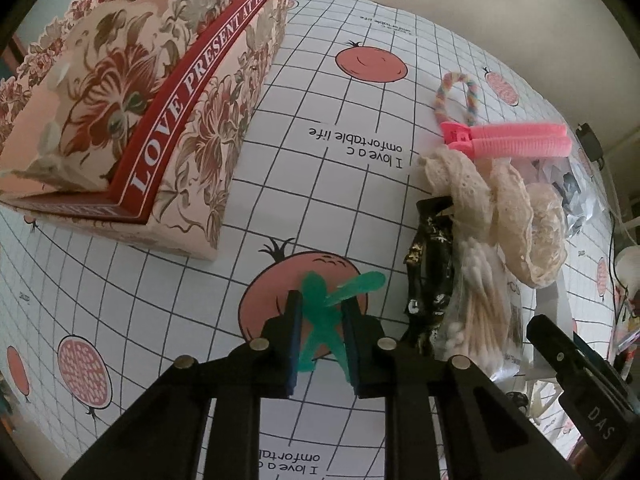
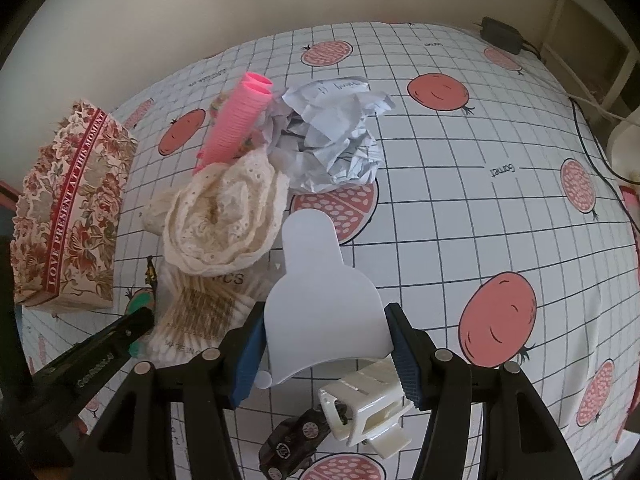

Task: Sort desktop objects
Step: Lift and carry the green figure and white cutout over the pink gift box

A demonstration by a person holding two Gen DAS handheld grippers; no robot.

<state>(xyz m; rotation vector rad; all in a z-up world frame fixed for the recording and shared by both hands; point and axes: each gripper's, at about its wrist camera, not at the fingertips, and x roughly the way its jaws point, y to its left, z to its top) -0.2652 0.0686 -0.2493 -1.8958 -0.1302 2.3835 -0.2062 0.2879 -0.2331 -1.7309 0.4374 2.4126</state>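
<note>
Left gripper (image 1: 322,334): jaws pinching a green man-shaped plastic pick (image 1: 324,320), torso between the pads, one arm sticking out up-right past the tips, legs hanging back toward cam. Held over the gridded fruit-print tablecloth (image 1: 340,184).

Right gripper (image 2: 326,344): jaws clamped on a white plastic scoop-shaped piece (image 2: 320,292), wide end between the pads, narrow rounded end pointing fwd. Below it, near cam: white hair claw clip (image 2: 368,408) touching a small dark toy car (image 2: 292,444), both on the cloth.

Pile just ahead/between grippers: bag of cotton swabs (image 2: 200,312) at the bottom, cream lace scrunchie (image 2: 224,220) on top of it, black-gold wrapper (image 1: 430,280) beside the swabs. Further: pink hair roller clip (image 1: 508,140), crumpled paper ball (image 2: 332,140), rainbow braided hair tie (image 1: 456,96).

Floral gift box (image 1: 132,112), "LOVE PRESENT AT THIS MOMENT" on a red band, left of pile, well apart from it. Open top, interior not visible, can't tell contents.

Far edge: black adapter (image 2: 502,34) w/ cable.
</note>
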